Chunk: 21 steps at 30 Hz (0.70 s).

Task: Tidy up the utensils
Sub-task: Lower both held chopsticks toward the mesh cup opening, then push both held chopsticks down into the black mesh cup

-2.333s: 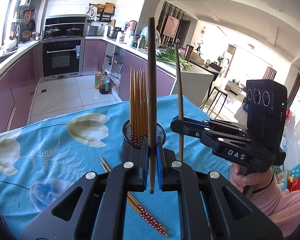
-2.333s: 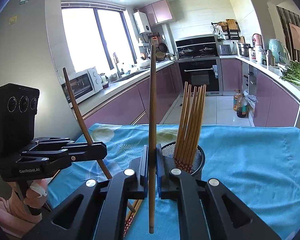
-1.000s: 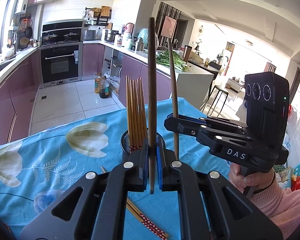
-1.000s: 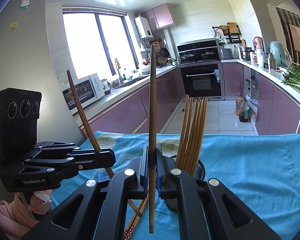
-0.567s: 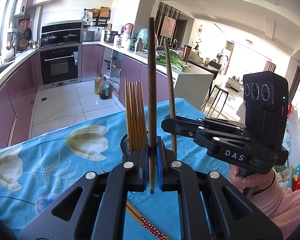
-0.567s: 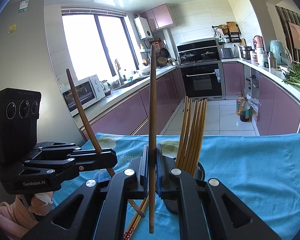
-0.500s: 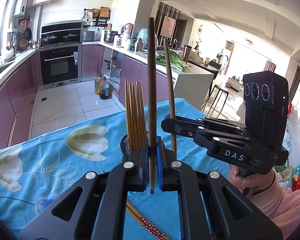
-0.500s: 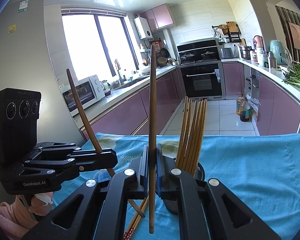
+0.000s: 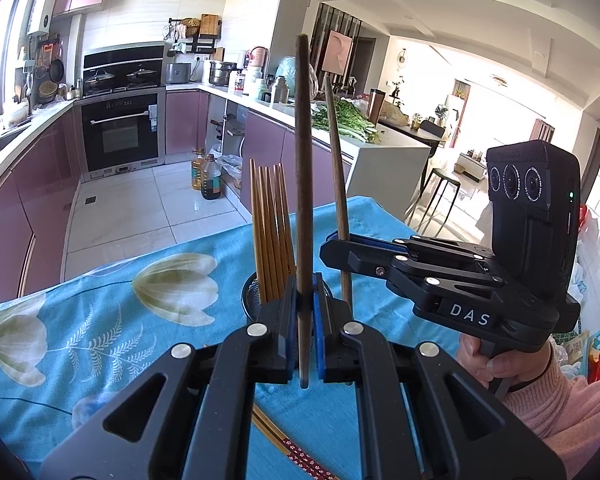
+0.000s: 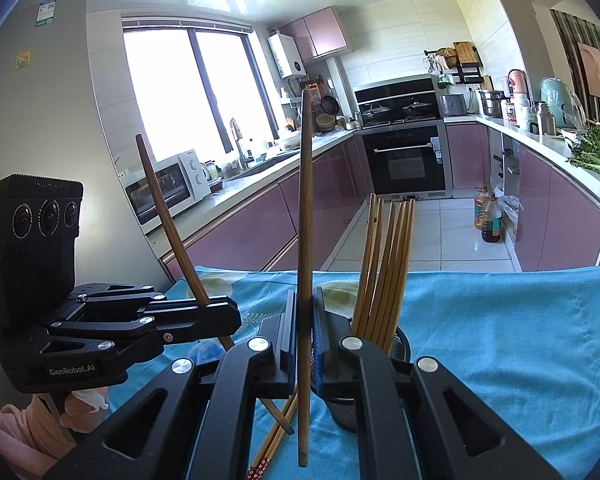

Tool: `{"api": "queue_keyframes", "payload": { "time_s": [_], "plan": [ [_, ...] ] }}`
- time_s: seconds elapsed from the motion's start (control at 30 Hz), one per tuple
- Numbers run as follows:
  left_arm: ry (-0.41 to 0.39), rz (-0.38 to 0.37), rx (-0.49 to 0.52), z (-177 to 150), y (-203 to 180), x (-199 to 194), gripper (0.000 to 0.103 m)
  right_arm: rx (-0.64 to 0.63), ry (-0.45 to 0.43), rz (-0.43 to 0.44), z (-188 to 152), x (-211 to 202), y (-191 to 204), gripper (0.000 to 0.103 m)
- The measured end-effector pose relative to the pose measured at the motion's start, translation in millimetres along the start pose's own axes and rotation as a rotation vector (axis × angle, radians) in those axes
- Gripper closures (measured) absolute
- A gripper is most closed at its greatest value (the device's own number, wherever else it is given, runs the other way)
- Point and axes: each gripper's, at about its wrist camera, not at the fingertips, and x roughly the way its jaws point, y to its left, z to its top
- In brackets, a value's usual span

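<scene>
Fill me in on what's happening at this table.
A person is sorting chopsticks. The left hand-held gripper is shut on one dark chopstick, held upright, and the right hand-held gripper is shut on another chopstick. Both are beside the mesh holder on the blue tablecloth, which already has a bunch of lighter chopsticks standing in it. A loose pair lies on the cloth.

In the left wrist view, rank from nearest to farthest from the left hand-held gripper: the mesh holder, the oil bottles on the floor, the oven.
1. Mesh holder, on the table just beyond the left hand-held gripper.
2. Oil bottles, on the kitchen floor past the table's far edge.
3. Oven, built into the back cabinets, left of centre.
</scene>
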Motion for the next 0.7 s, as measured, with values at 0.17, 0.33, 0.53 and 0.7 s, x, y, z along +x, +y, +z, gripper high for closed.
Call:
{"api": "queue_keyframes", "payload": {
  "time_s": [0.17,0.33,0.53,0.7],
  "plan": [
    [0.0,0.001,0.003,1.0,-0.6,-0.3,0.095,0.001,-0.003,0.0,-0.4,1.6,2.5,0.097],
    [0.0,0.002,0.006,2.7,-0.1,0.9,0.095,0.001,-0.004,0.0,-0.3,2.4,3.2,0.097],
    [-0.002,0.002,0.006,3.2,-0.7,1.1,0.095,0.001,-0.004,0.001,0.3,1.3,0.4,0.097],
    [-0.002,0.003,0.008,5.1,0.1,1.3,0.095,0.002,-0.005,0.002,0.1,3.4,3.1,0.097]
  ]
}}
